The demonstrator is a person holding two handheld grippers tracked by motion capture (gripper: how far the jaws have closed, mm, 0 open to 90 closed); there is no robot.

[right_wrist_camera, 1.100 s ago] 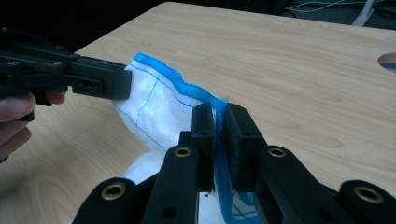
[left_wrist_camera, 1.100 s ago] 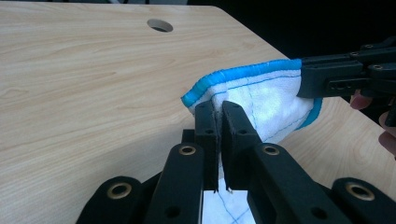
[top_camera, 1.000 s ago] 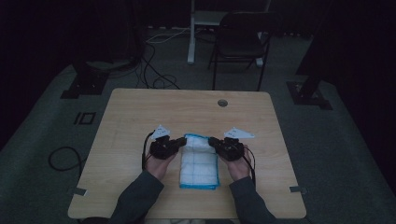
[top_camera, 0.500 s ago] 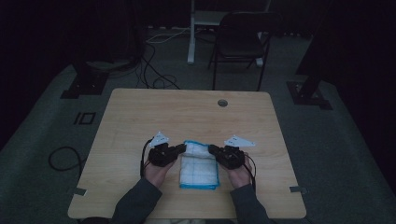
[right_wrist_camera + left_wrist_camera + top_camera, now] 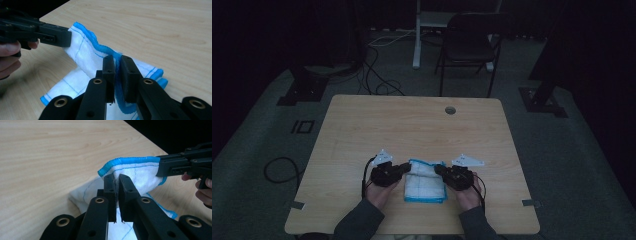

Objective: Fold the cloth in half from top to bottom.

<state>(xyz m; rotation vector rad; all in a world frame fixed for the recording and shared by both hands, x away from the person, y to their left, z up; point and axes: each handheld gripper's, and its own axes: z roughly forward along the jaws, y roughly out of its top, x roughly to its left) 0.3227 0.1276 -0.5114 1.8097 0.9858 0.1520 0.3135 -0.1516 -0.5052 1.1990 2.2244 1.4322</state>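
Cloth: white, blue-edged cloth [image 5: 426,182], lying on the worktop's [image 5: 412,125] near edge.
Left tongs [image 5: 115,182]: I am pinching the cloth's far edge.
Right tongs [image 5: 117,63]: I am pinching that edge too.

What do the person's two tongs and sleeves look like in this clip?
Both the left tongs and the right tongs are matte black, with flat rectangular jaws on linked bars joined by brass-ringed pivots. Each carries a pale grey three-cornered plate on top and trails a thin black cable. The person's sleeves are dark grey.
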